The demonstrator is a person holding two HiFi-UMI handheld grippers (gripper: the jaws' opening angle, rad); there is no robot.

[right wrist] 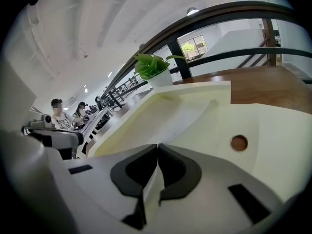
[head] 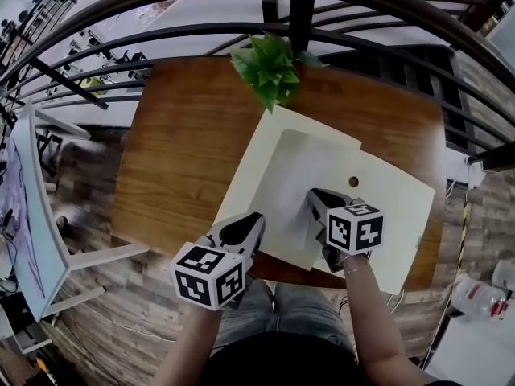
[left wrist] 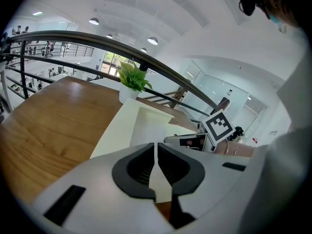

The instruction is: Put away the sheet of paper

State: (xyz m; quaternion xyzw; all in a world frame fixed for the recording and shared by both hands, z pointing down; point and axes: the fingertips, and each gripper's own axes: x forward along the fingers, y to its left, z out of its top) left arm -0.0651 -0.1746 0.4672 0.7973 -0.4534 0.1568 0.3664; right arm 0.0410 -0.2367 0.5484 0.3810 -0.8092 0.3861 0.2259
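On the wooden table lies a large cream folder with a small round hole. A white sheet of paper rests on top of it. My right gripper is shut on the sheet's near edge; in the right gripper view the paper runs away from the closed jaws. My left gripper is at the folder's near left edge. In the left gripper view its jaws are shut on a pale edge that looks like the folder.
A potted green plant stands at the table's far edge, just beyond the folder. A dark curved railing runs behind the table. White furniture stands to the left on the plank floor. The person's legs are below the table's near edge.
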